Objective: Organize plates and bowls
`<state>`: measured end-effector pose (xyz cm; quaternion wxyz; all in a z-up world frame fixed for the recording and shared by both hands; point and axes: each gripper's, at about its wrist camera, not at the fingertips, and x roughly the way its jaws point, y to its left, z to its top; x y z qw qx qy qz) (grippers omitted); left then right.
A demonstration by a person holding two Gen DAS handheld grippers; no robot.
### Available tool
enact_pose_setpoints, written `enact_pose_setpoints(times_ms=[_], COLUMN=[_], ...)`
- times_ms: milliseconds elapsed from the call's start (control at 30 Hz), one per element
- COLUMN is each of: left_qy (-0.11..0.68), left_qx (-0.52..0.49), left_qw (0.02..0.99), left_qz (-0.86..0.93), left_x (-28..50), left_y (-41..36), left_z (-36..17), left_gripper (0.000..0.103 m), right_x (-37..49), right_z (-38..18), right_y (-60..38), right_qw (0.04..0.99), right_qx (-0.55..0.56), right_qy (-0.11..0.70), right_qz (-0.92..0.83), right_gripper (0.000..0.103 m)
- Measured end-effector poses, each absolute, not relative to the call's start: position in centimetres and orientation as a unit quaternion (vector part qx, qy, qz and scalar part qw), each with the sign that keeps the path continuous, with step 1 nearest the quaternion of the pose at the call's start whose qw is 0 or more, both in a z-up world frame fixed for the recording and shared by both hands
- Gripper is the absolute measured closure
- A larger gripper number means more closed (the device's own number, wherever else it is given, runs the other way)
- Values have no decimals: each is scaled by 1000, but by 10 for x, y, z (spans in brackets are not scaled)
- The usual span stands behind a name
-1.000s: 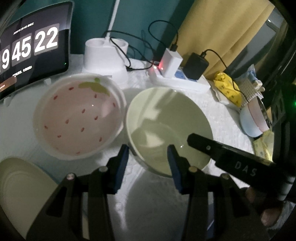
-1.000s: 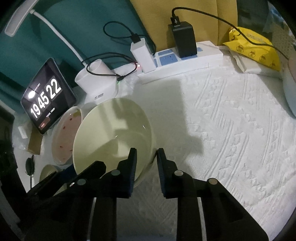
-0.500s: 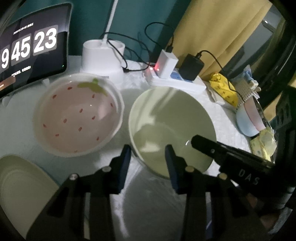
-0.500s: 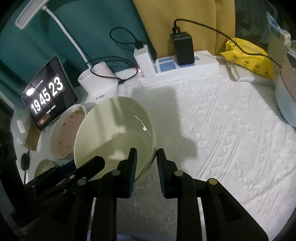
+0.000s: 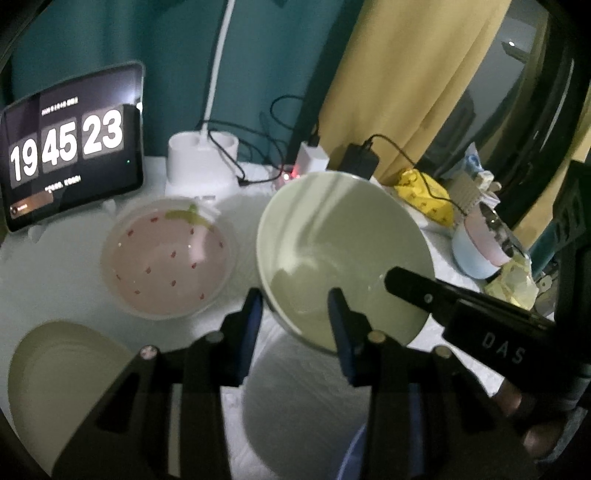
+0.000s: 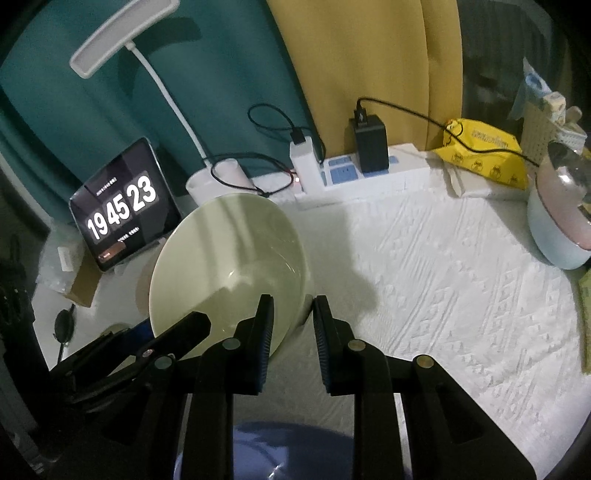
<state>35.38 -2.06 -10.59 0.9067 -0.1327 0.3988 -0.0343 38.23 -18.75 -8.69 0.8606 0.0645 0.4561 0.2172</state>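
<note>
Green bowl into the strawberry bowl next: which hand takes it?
Right. The right tongs already pinch the green bowl by its rim, and it looks tilted up off the cloth. The left tongs are open and grip nothing. The strawberry bowl sits just beside.

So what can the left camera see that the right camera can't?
Only the left wrist view shows the inside of the pink strawberry bowl and the cream plate.

Only the right wrist view shows the lamp head and the dark blue dish at the bottom edge.

Both show the green bowl with the right gripper clamped on its rim, the open left gripper, and the clock.
</note>
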Motion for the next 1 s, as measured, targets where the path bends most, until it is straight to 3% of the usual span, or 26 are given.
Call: enact_pose_setpoints(times_ms=[1000], left_qy=[357], left_qx=[-110], left_qw=[925], left_qz=[-66], left_x=[291], left_y=[-52], left_z=[-58], left_gripper=[65], right_x=[314], right_z=[-35], right_y=[-227], right_qw=[886], right_qx=[78], right_qy=[407], right_qz=[207], right_gripper=[80])
